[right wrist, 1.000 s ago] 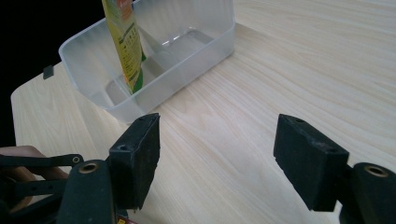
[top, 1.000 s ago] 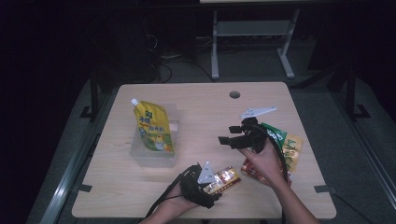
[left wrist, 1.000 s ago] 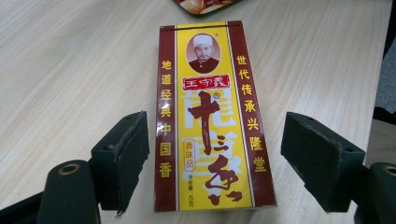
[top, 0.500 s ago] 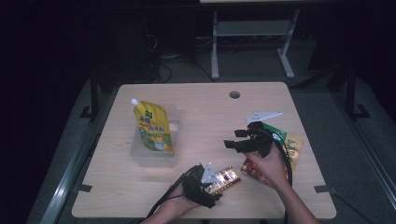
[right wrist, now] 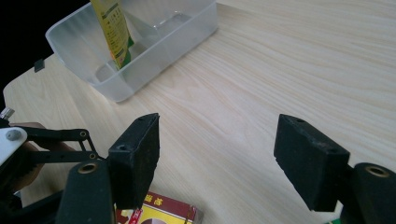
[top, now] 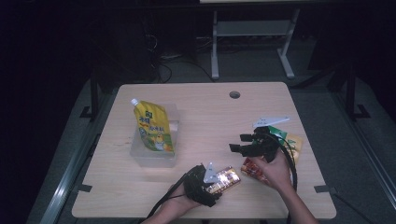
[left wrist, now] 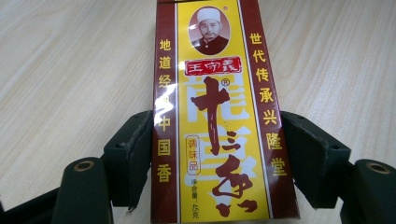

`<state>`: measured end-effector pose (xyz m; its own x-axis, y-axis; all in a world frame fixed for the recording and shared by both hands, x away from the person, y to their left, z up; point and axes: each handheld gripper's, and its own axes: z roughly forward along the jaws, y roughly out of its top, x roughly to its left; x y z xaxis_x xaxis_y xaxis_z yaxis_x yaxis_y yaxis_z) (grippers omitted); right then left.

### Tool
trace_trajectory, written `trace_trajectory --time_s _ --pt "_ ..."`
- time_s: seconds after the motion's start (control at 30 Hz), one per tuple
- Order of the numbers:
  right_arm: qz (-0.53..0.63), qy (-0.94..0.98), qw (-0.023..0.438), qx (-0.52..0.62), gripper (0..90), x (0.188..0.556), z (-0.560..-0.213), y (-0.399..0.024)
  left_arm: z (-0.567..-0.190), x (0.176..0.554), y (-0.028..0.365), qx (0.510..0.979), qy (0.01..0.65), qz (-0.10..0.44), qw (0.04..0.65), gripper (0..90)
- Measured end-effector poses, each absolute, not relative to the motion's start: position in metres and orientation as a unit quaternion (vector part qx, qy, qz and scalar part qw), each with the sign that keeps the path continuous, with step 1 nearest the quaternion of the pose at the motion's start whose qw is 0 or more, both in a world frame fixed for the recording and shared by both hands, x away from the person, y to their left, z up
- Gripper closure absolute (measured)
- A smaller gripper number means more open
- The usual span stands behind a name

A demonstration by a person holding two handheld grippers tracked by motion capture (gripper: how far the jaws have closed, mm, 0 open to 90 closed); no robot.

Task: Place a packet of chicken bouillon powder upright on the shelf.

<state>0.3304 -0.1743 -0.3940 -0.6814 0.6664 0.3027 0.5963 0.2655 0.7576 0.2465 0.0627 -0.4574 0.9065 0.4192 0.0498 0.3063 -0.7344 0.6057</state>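
My left gripper [left wrist: 212, 177] has just been closing its jaws around the spice box [left wrist: 219, 112], pads touching its sides though the box lies on the table [top: 201, 107], not yet in the bin [top: 154, 156] holding the pouch [top: 154, 128], while my right gripper [right wrist: 217, 158] has sunk slightly, open and empty.

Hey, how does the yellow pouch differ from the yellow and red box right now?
The pouch stands upright in the clear bin; the box lies flat on the table. The pouch is soft with a white spout, the box stiff and rectangular. No tool is near the pouch; the box sits between the left tool's jaws, which have just been closing on it. Both are mainly yellow with printed labels.
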Motion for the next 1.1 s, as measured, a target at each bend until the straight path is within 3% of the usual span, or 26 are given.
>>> trace_trajectory --time_s 1.1 --pt "0.452 0.79 0.016 0.415 30.2 0.321 -0.415 -0.181 -0.459 0.246 0.064 0.922 0.217 0.086 0.31 31.7"
